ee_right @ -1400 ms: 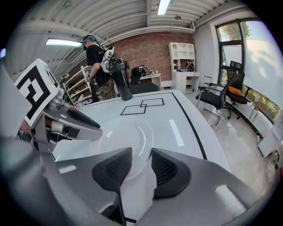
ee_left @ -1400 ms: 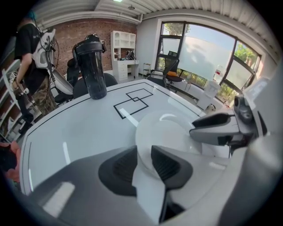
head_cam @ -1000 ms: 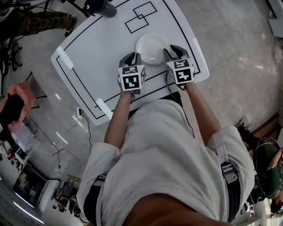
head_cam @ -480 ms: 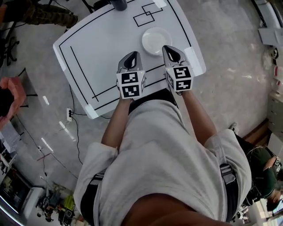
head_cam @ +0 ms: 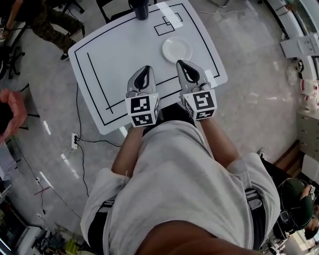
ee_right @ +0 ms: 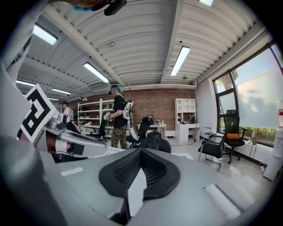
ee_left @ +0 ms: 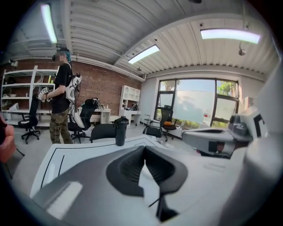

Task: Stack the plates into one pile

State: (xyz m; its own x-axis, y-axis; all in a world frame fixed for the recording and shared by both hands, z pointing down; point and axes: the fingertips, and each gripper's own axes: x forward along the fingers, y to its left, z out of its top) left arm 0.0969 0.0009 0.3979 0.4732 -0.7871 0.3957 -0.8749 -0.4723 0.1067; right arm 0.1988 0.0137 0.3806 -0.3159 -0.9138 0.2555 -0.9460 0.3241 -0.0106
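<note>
Grey and clenched, the left tongs (head_cam: 143,69) and the right tongs (head_cam: 181,63) are held side by side above the near edge of the table (head_cam: 119,55). Both are empty and point away from the person, almost level. Both forearms reach straight forward from a pale grey shirt (head_cam: 174,169), with the marker cubes on the near ends of the tongs.

The white plate (head_cam: 177,49) sits on the table's right half, beyond the right tongs and apart from both. From above it reads as one round disc, and how many are stacked there cannot be told. A dark bottle (head_cam: 141,9) stands at the far edge, near two overlapping drawn squares. Nothing lies between the tongs and the plate.

On the floor to the left, a cable runs to a power strip (head_cam: 75,141).

The two tongs views show what the head view does not. In each, the ribbed pads are pressed together with nothing between them. Beyond them are a brick wall, shelves, office chairs and a standing person (ee_left: 61,108) wearing a harness. Each view also catches the other tongs alongside, but neither shows the plate.
</note>
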